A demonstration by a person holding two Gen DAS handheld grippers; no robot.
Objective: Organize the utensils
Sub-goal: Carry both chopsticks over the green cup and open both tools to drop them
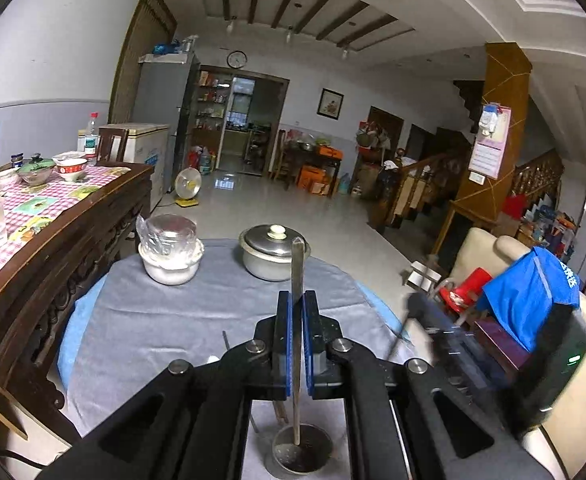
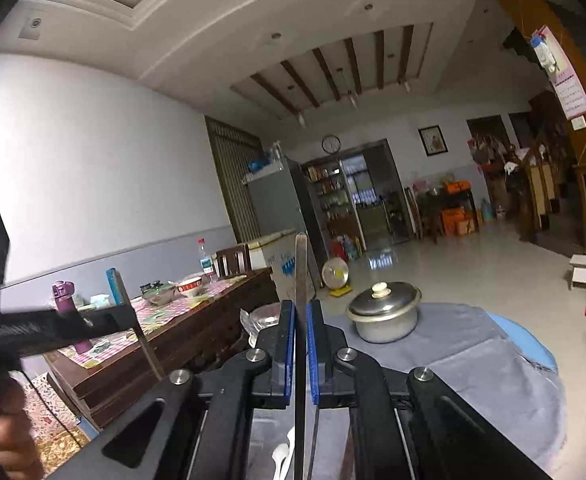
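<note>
My left gripper (image 1: 297, 300) is shut on a metal ladle (image 1: 297, 276), handle pointing up past the fingertips; its round bowl (image 1: 301, 452) hangs below the jaws, above the grey cloth. My right gripper (image 2: 301, 310) is shut on a flat metal utensil handle (image 2: 301, 264) that stands upright; its lower end is hidden between the arms. The right gripper shows blurred in the left wrist view (image 1: 433, 320), at the table's right edge. The left gripper shows in the right wrist view (image 2: 53, 326), off to the left, with the ladle handle (image 2: 141, 328) in it.
A round table with a grey cloth (image 1: 173, 320) carries a lidded metal pot (image 1: 273, 254) and a wrapped white bowl (image 1: 171, 254). A chopstick end (image 1: 225, 340) lies on the cloth. White spoons (image 2: 283, 456) lie below the right gripper. A wooden sideboard (image 1: 73, 240) stands left; a chair with blue cloth (image 1: 533, 300) stands right.
</note>
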